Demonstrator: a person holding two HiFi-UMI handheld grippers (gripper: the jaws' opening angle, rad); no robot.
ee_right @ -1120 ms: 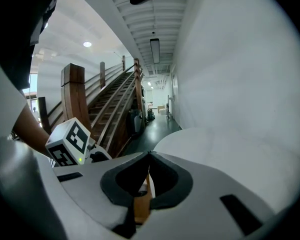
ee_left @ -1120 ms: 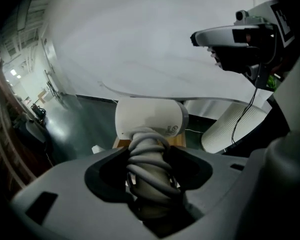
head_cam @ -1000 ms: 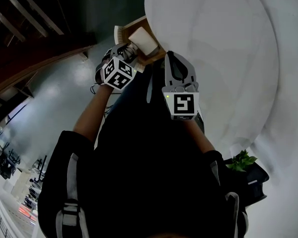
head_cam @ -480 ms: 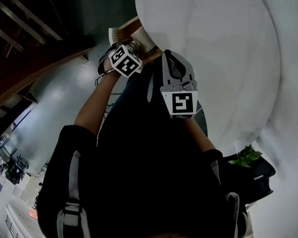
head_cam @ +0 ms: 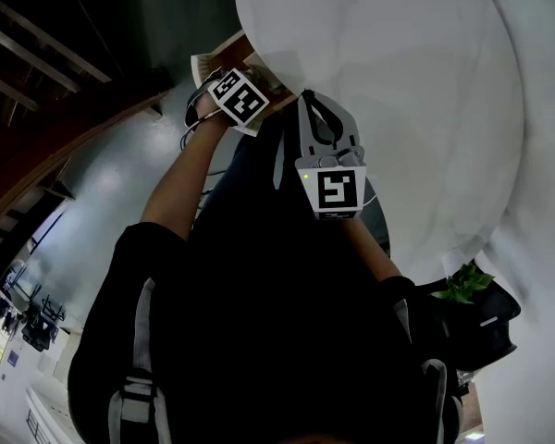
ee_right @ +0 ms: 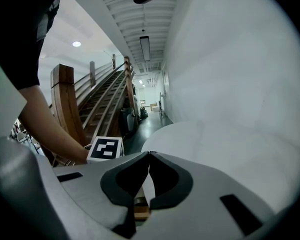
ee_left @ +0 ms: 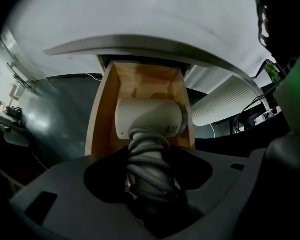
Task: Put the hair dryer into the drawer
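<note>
The left gripper [ee_left: 149, 186] is clamped on the cord-wrapped handle of the hair dryer [ee_left: 149, 120], whose white head hangs over the open wooden drawer [ee_left: 101, 115]. The dryer seems rigid, smooth and head-heavy, so I judge the handle, with its soft cord [ee_left: 146, 154], is the safest place to grip. The right gripper [ee_right: 149, 155] has its jaws together and holds nothing.

Round white desk [head_cam: 398, 109] at upper right, glossy dark floor [head_cam: 102, 183] at left, green plant [head_cam: 462, 285] at lower right. Right gripper view: wooden staircase [ee_right: 102, 104], ceiling strip light [ee_right: 144, 41].
</note>
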